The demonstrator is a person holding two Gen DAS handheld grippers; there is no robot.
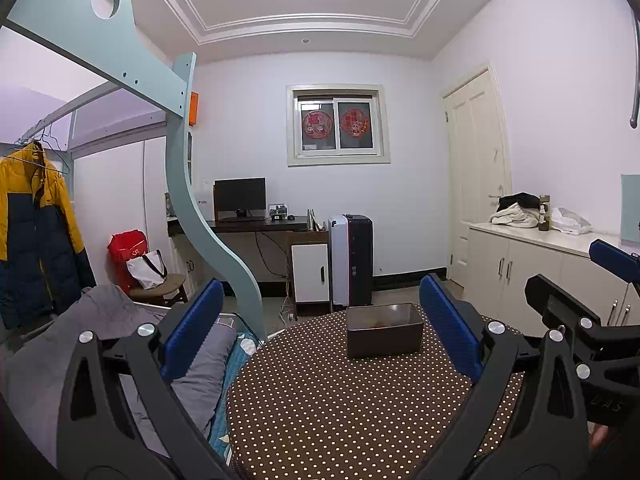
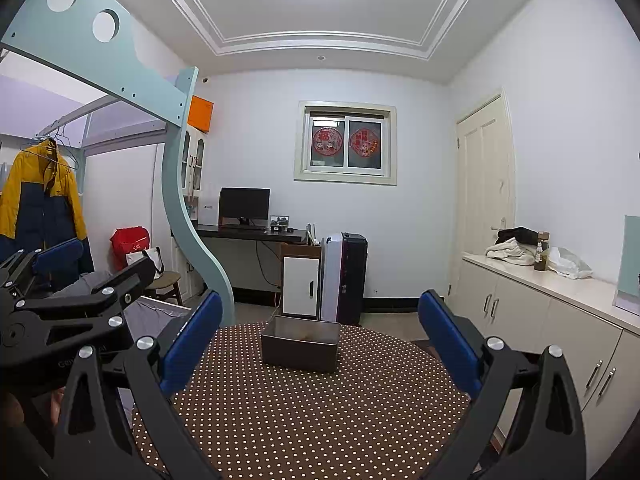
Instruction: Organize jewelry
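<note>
Box (image 1: 385, 330) at 12 o'clock on dotted bench (image 1: 340, 408); left claw (image 1: 324, 332) wide, empty; right claw (image 2: 320, 338) wide, empty

A box (image 1: 385, 330) is set on the far part of a round table (image 1: 320, 408), with something small inside it that cannot be made out. The left gripper (image 1: 328, 332) and the right gripper (image 2: 320, 340) are held side by side over the near edge, jaws spread, the box seen between each pair. A bed (image 1: 100, 320) lies left of the table, a cabinet (image 2: 540, 312) right, a desk (image 1: 256, 224) behind.

Polka-dot round table (image 2: 304, 412), dark box (image 2: 300, 344) on it
</note>
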